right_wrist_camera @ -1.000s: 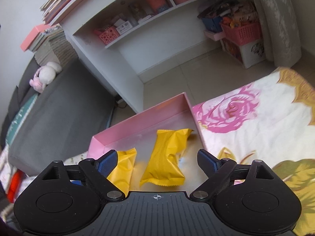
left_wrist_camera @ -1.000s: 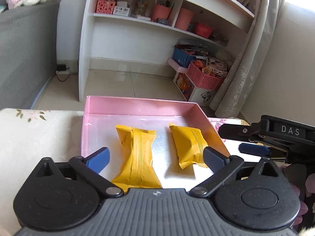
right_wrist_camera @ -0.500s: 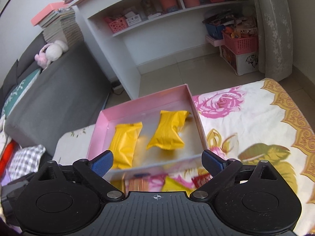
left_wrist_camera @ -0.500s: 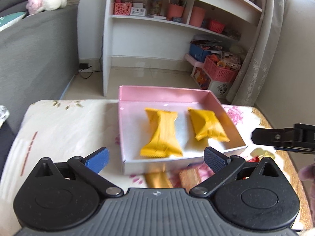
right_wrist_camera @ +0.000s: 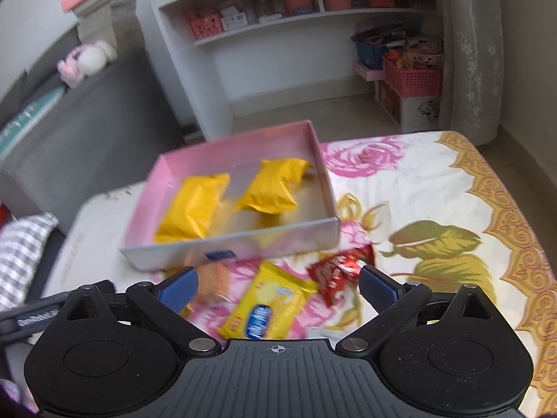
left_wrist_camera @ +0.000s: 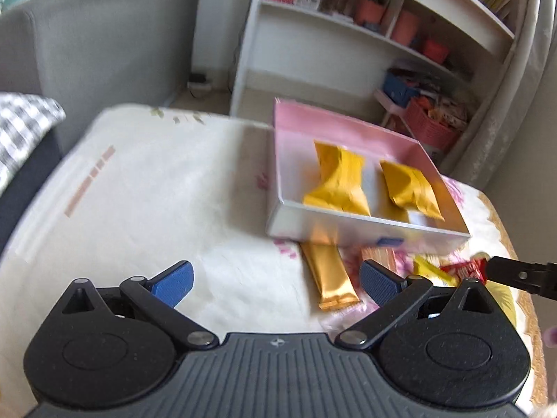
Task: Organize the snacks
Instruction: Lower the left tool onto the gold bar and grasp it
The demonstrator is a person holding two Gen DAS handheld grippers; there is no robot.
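Note:
A pink box (left_wrist_camera: 348,125) (right_wrist_camera: 240,142) on the flowered cloth holds two yellow snack packs (left_wrist_camera: 339,181) (left_wrist_camera: 410,190), also in the right wrist view (right_wrist_camera: 193,209) (right_wrist_camera: 275,190). In front of the box lie loose snacks: a gold bar (left_wrist_camera: 329,277), an orange pack (right_wrist_camera: 214,280), a yellow biscuit pack (right_wrist_camera: 269,308) and a red wrapper (right_wrist_camera: 339,270) (left_wrist_camera: 464,270). My left gripper (left_wrist_camera: 275,280) is open and empty above the cloth, left of the gold bar. My right gripper (right_wrist_camera: 278,285) is open and empty over the yellow biscuit pack.
A grey sofa (right_wrist_camera: 69,115) stands to the left with a checked cloth (left_wrist_camera: 21,129). A white shelf unit (right_wrist_camera: 278,35) and pink baskets (right_wrist_camera: 412,76) stand beyond the table. The table's gold-bordered edge (right_wrist_camera: 511,223) runs on the right.
Both grippers have pulled back and up from the box. The loose snacks in front of the box have come into view. Both stay open.

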